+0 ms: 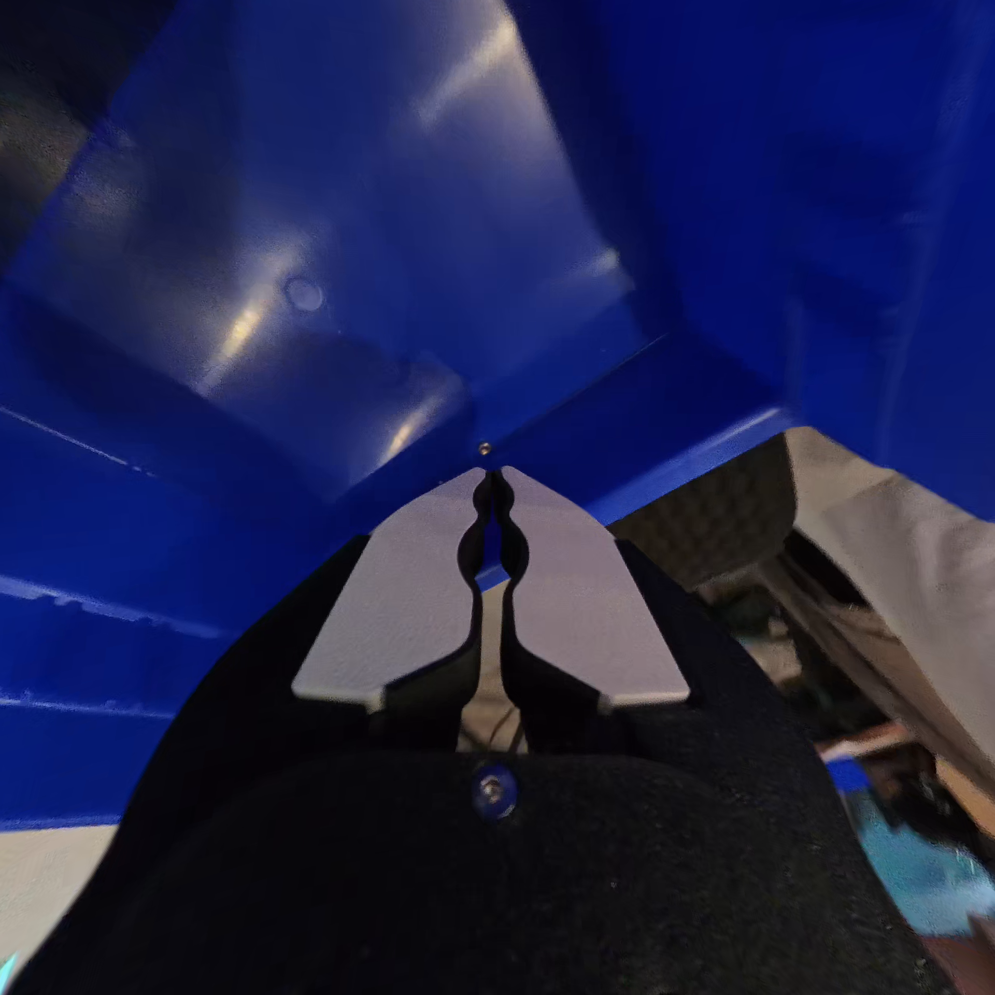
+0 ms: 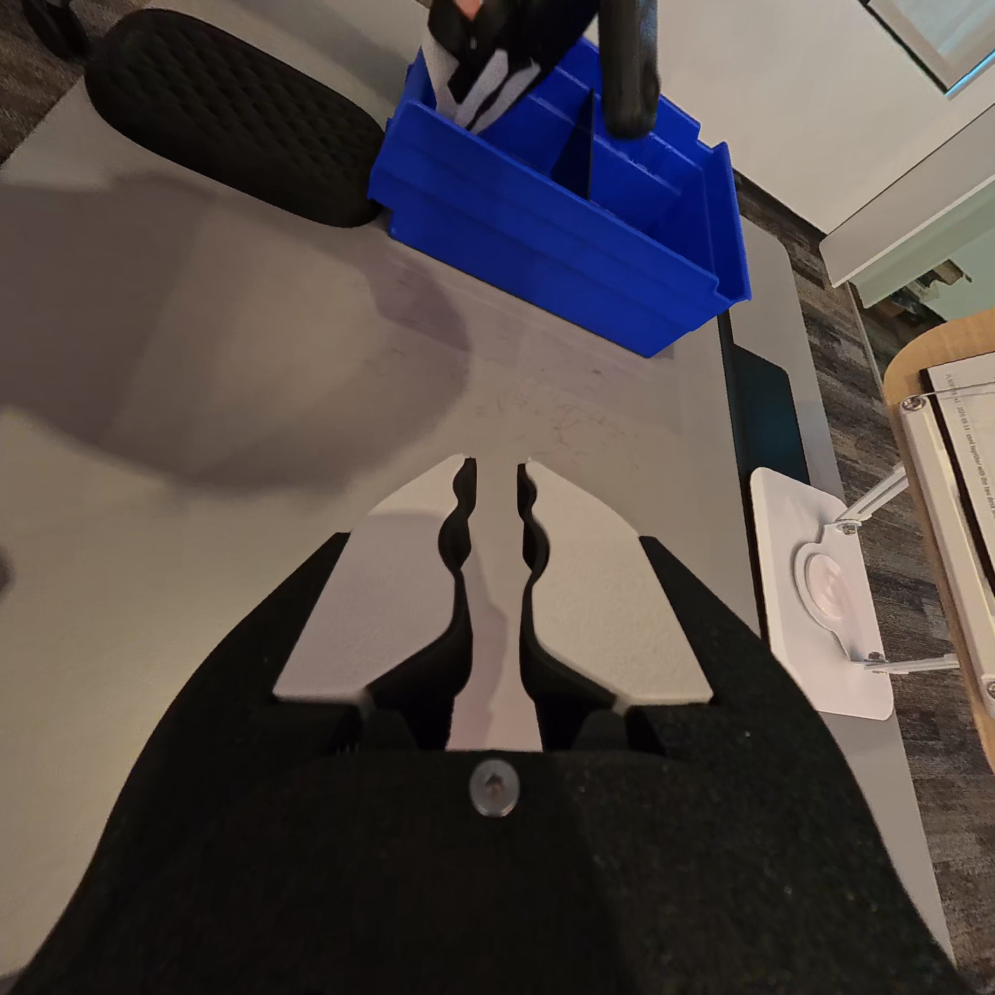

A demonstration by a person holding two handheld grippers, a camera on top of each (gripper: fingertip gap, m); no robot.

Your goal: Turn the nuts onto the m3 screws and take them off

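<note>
Left wrist view: left tongs (image 1: 492, 474) closed inside blue bin (image 1: 269, 215) | right tongs (image 2: 496, 462) parted above table (image 2: 215, 377)

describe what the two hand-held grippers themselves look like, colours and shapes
Both match. The left hand-held gripper and right hand-held gripper each have a matte black, felt-like body, two pale grey wedge-shaped fingers lined with wavy black pads, and one round silver screw centred on the body. No cables or markings show.
</note>
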